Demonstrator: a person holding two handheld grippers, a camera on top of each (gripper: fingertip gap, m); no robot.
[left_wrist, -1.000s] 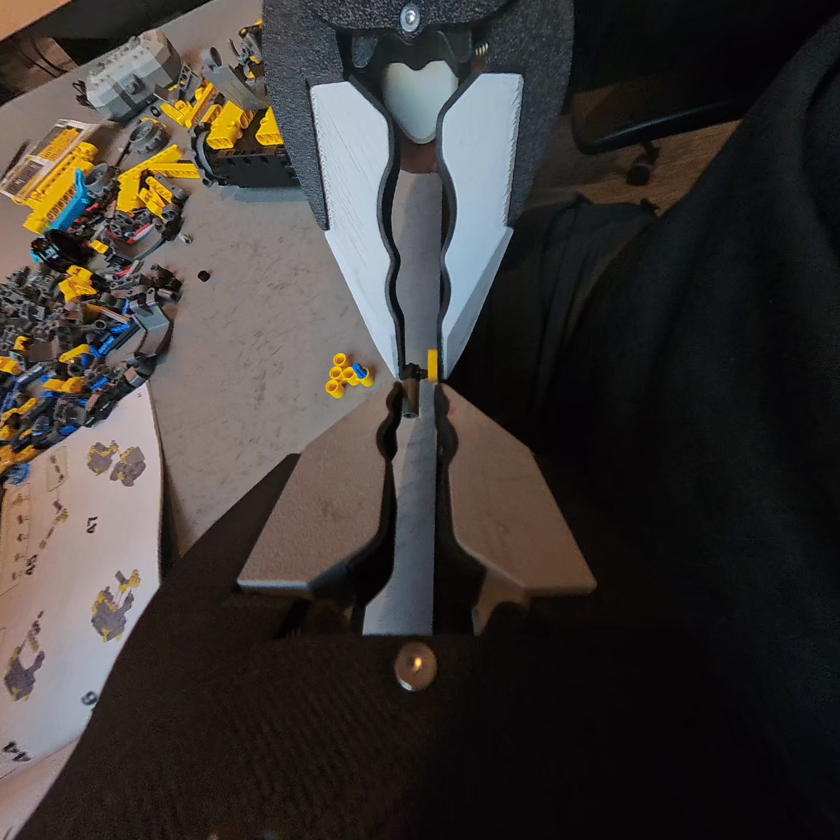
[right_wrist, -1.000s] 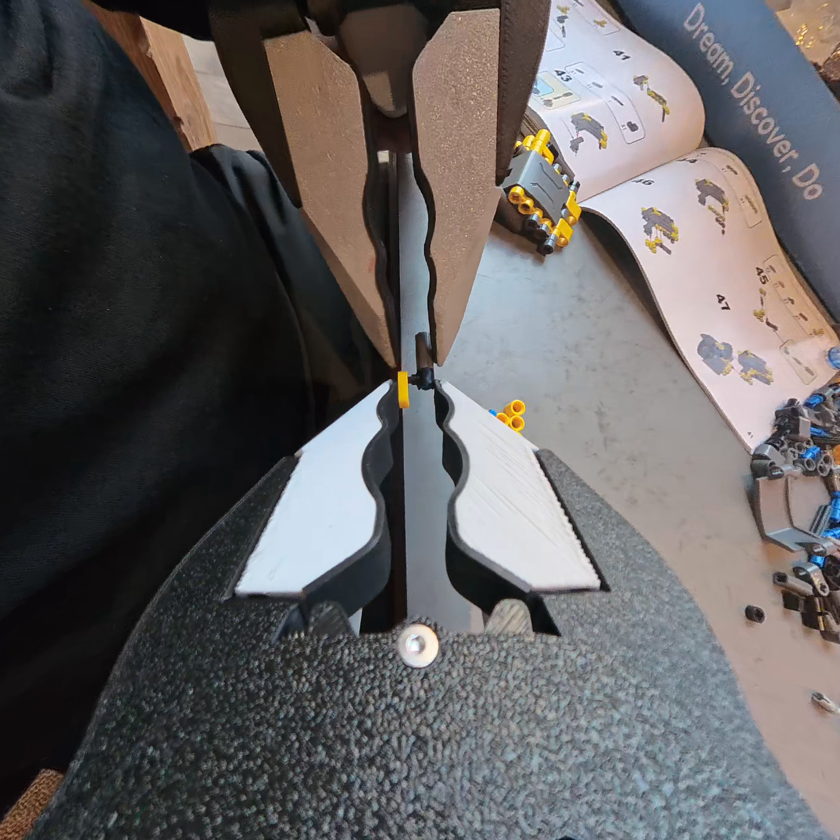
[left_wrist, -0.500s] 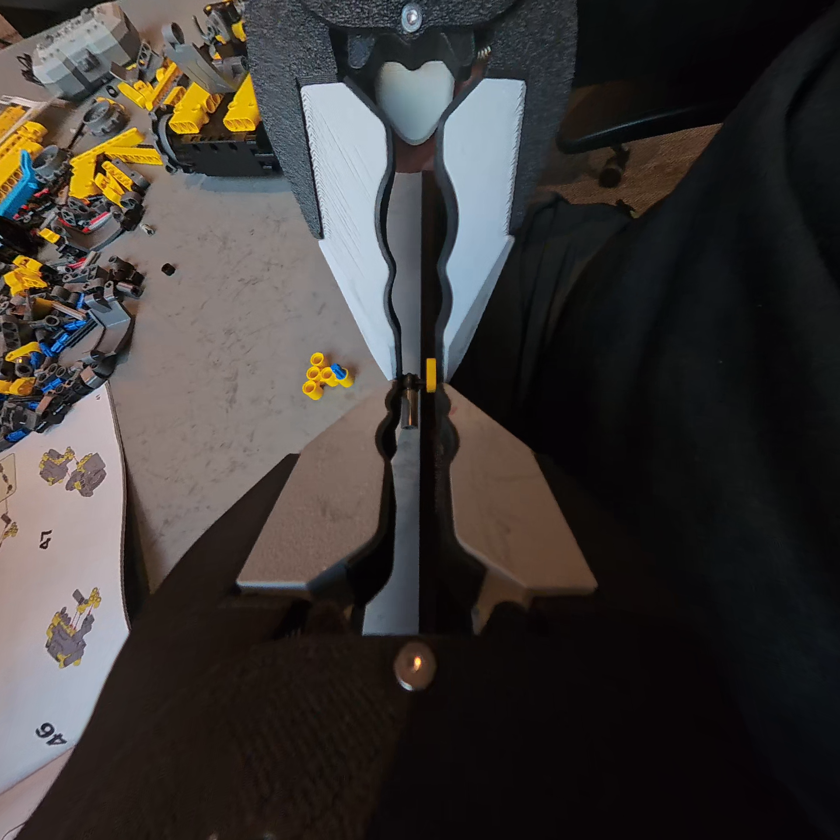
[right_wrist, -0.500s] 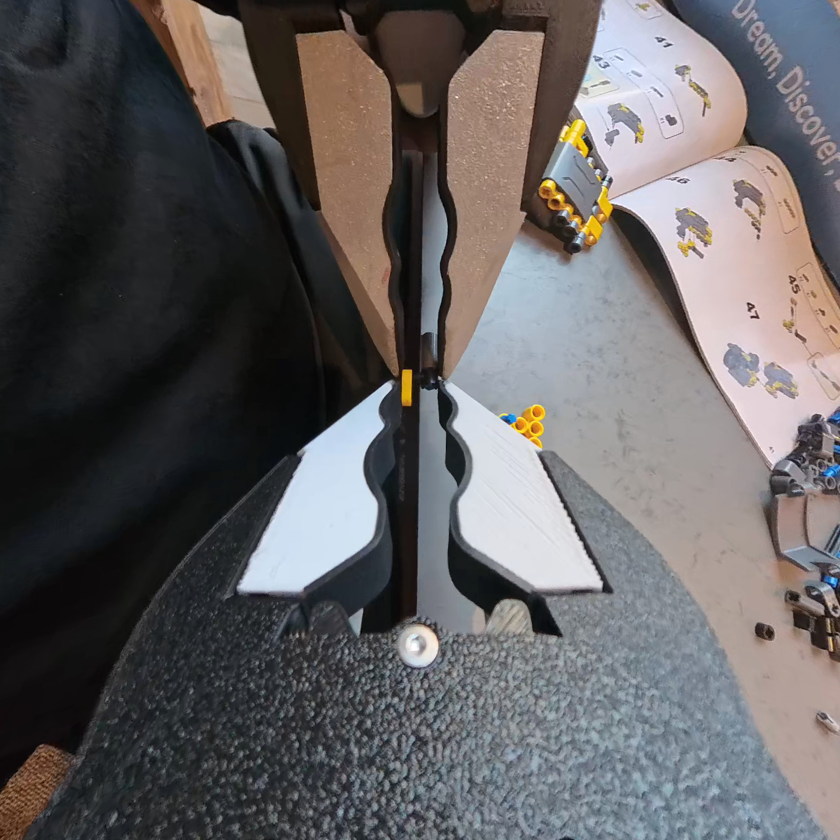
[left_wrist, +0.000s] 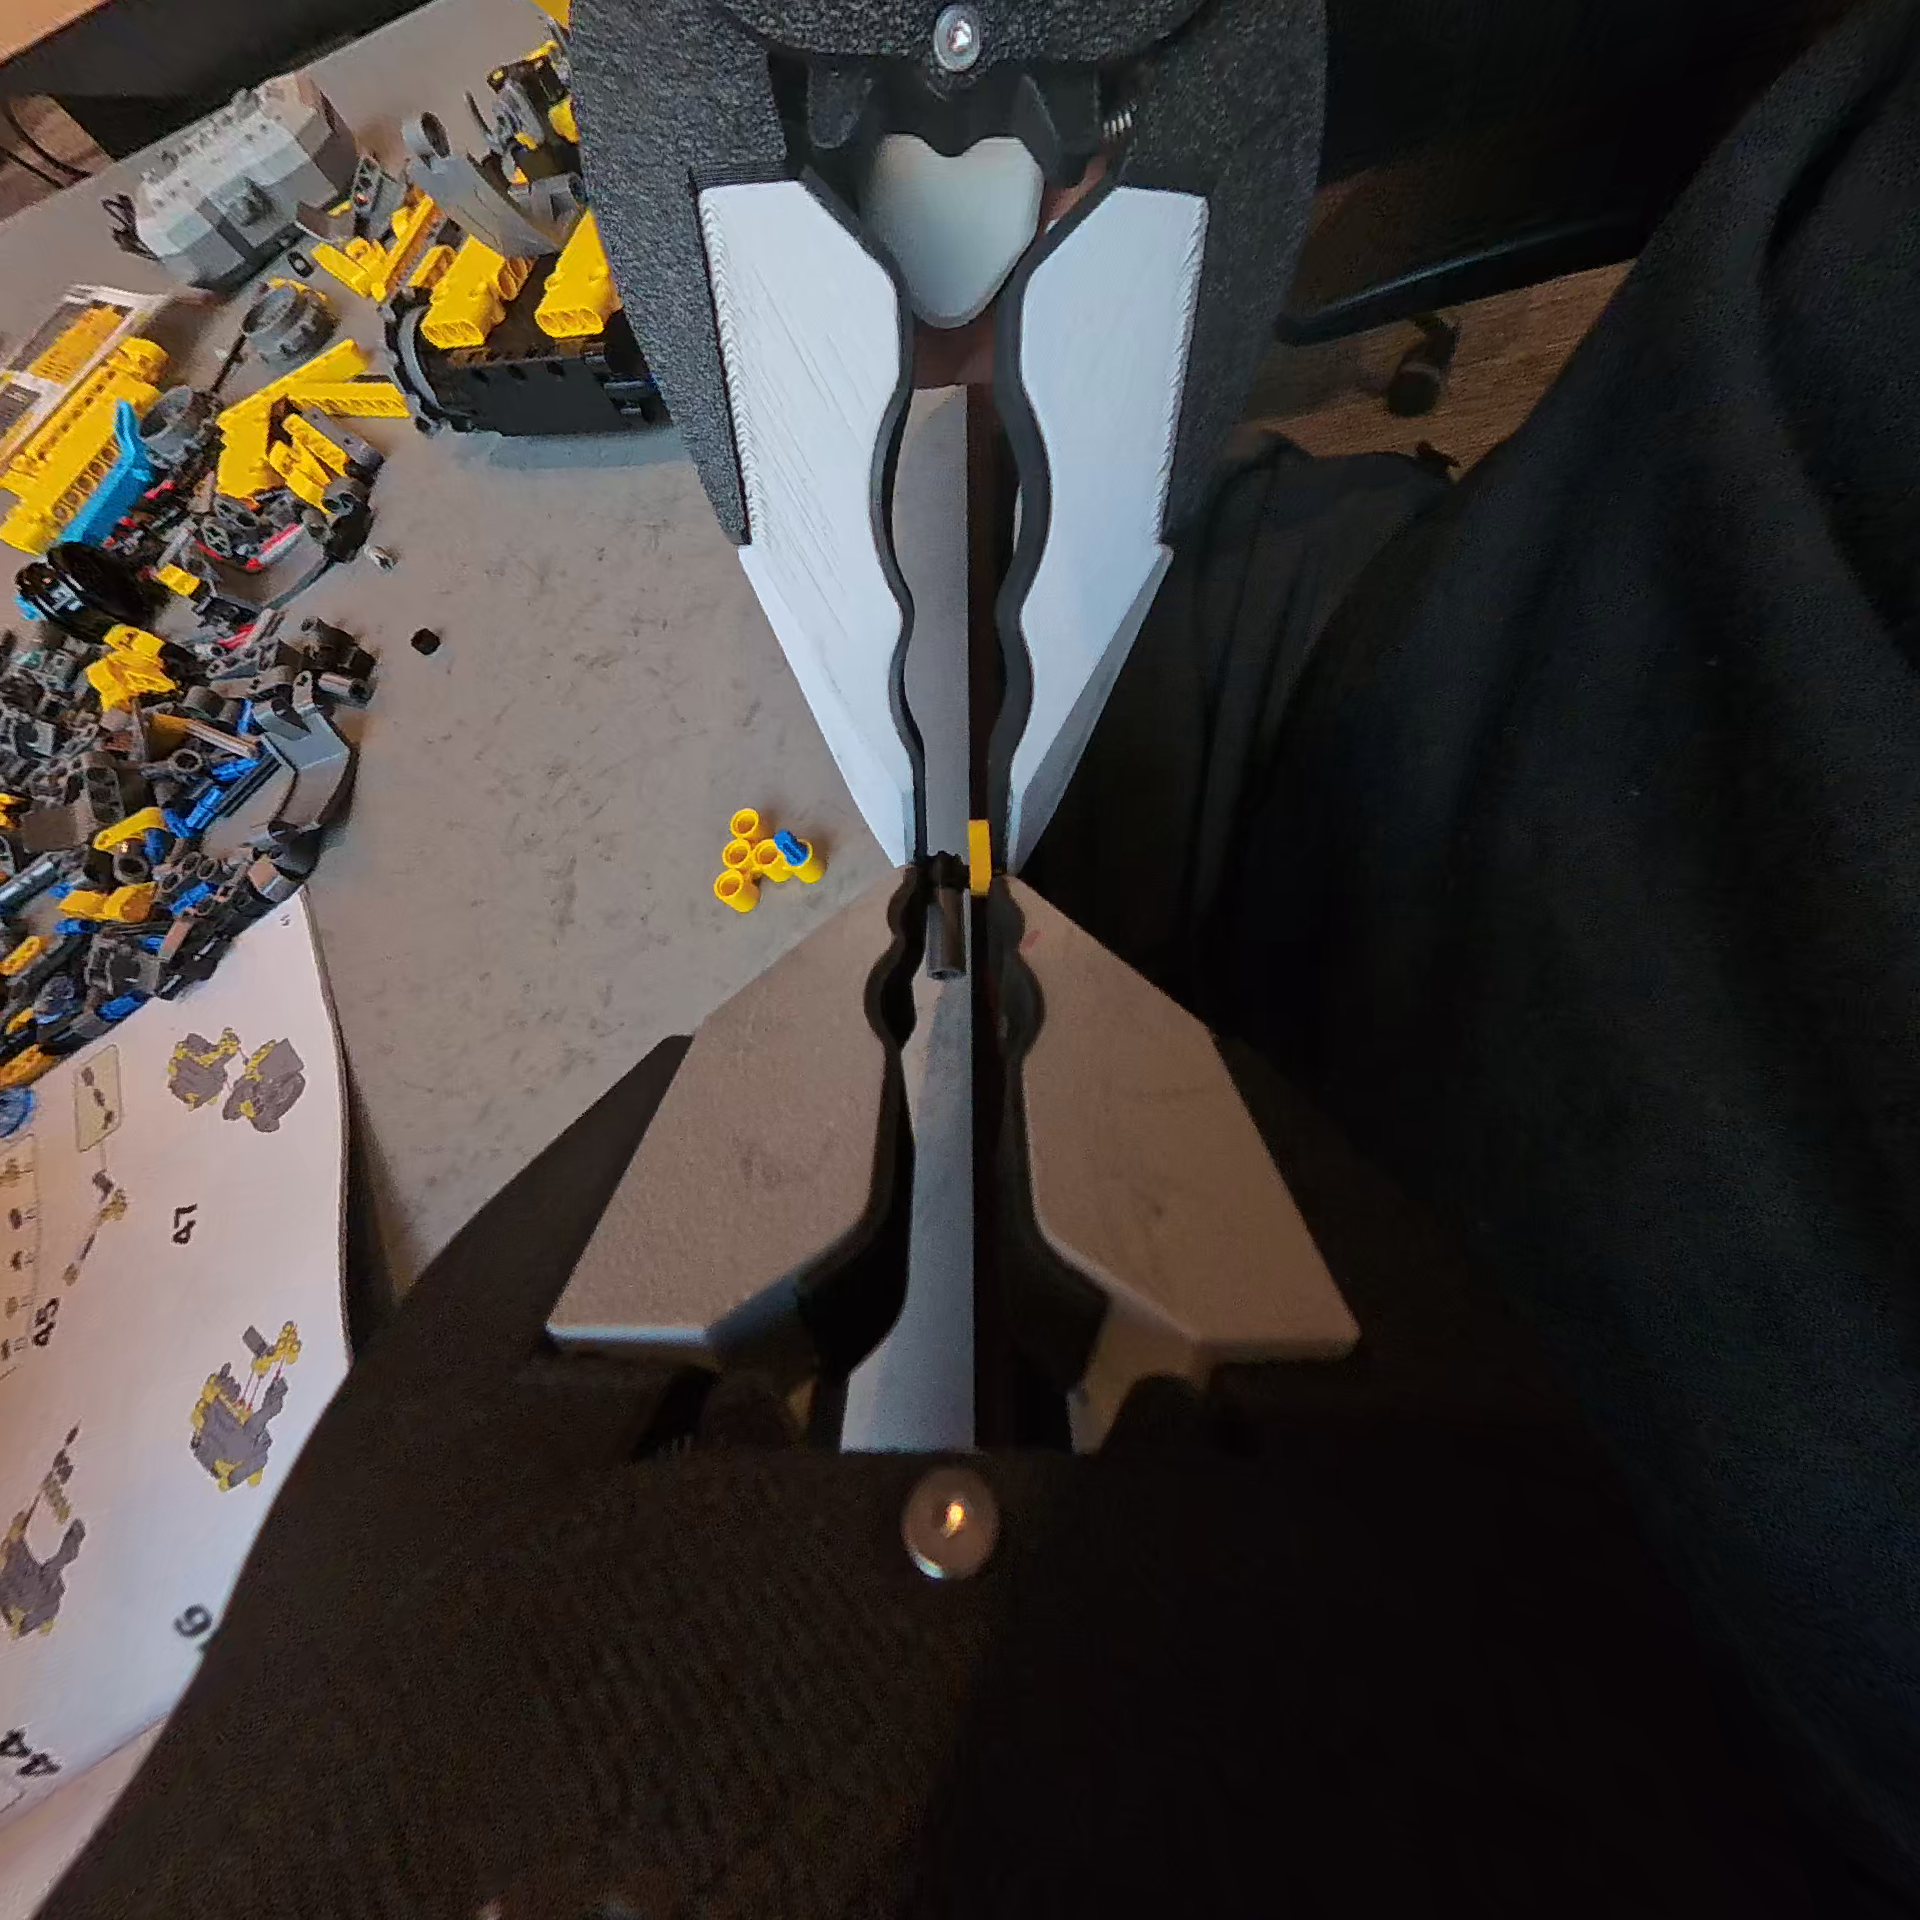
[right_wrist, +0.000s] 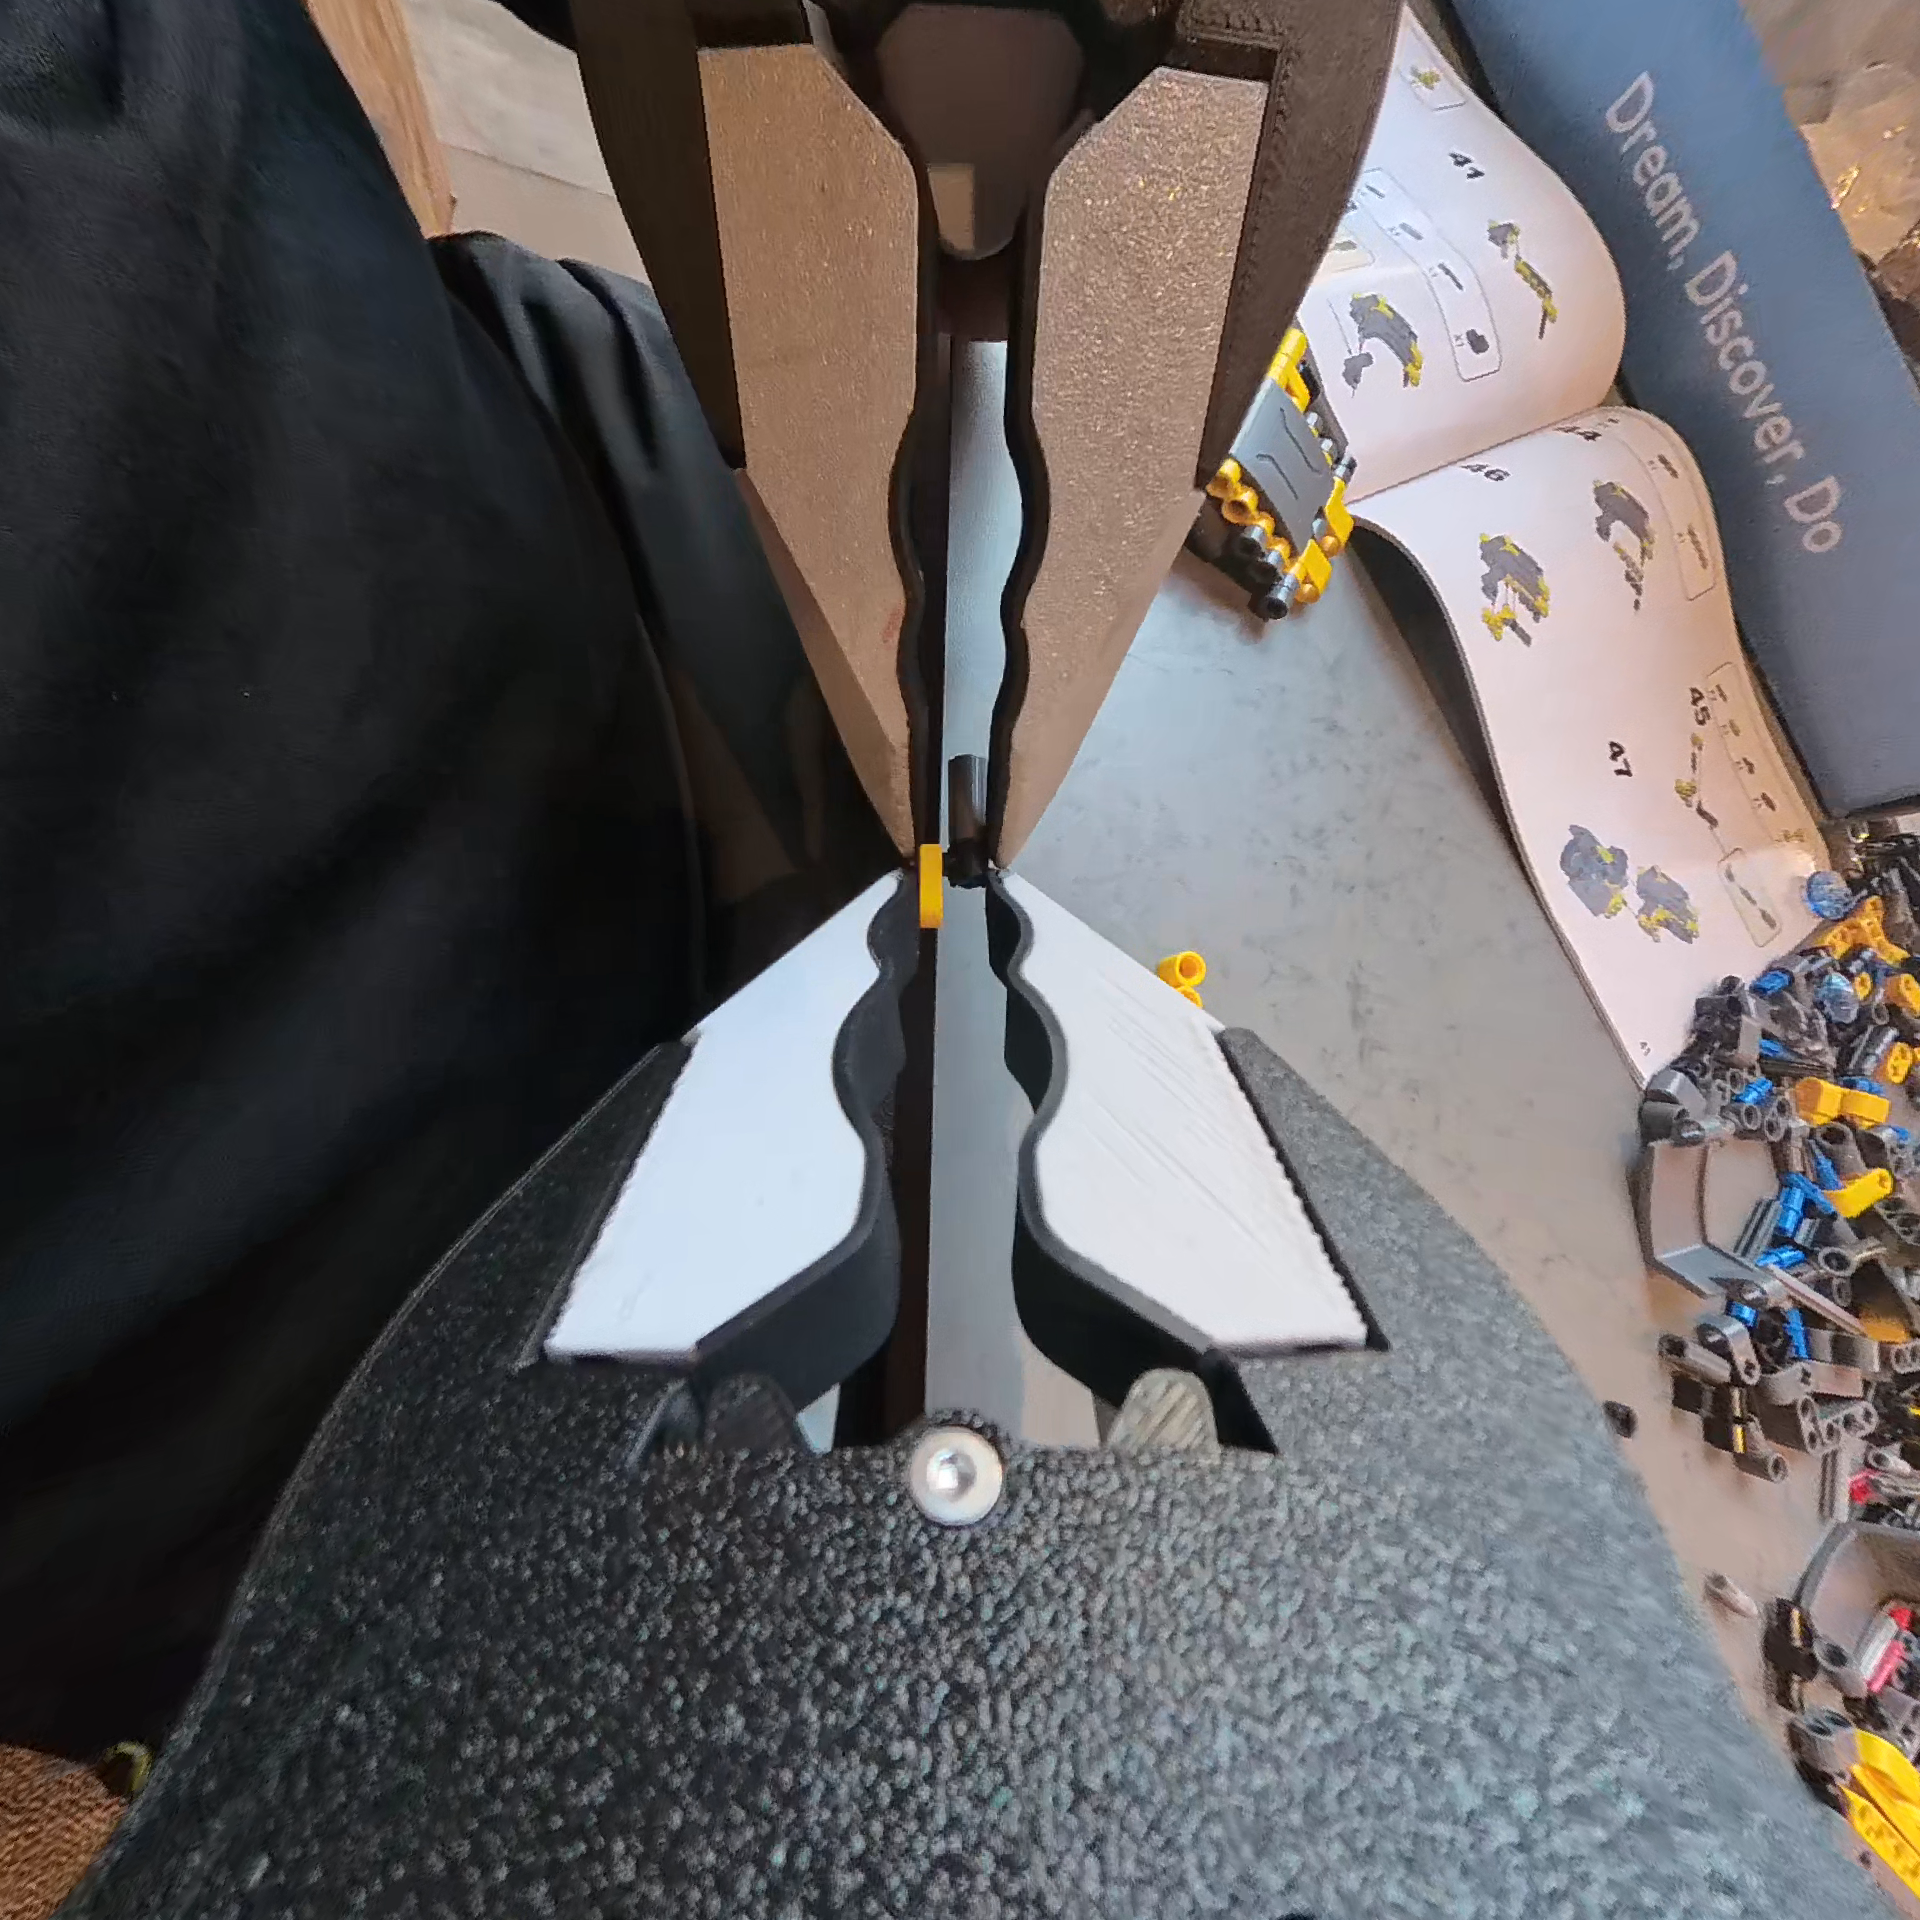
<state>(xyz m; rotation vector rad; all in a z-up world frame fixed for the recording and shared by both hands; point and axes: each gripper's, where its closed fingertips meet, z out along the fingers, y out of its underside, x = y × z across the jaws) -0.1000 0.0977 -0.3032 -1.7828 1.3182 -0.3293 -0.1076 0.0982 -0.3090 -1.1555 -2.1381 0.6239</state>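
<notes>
My left gripper (left_wrist: 951, 896), with brown-grey fingers, is shut on a small black pin (left_wrist: 943, 920). My right gripper (left_wrist: 961, 847), with white fingers, faces it tip to tip and is shut on a small yellow bush (left_wrist: 977, 857). The pin's end meets the yellow bush between the tips. In the right wrist view the right gripper (right_wrist: 943, 885) holds the yellow bush (right_wrist: 930, 883), and the left gripper (right_wrist: 951, 844) holds the black pin (right_wrist: 966, 805) just above it. Both are held above the table edge, over dark clothing.
A small yellow connector cluster with a blue pin (left_wrist: 767, 862) lies on the grey table (left_wrist: 540, 727) near the tips. A pile of yellow, black and blue bricks (left_wrist: 156, 665) is on the left, by an open instruction booklet (left_wrist: 156, 1299). A dark blue padded roll (right_wrist: 1745, 312) borders the booklet. My two grippers' fingertips are within a few centimetres of each other.
Both grippers stay tip to tip with the pin and the bush held. The pair swung slightly over the table and back, so the background shifted.
</notes>
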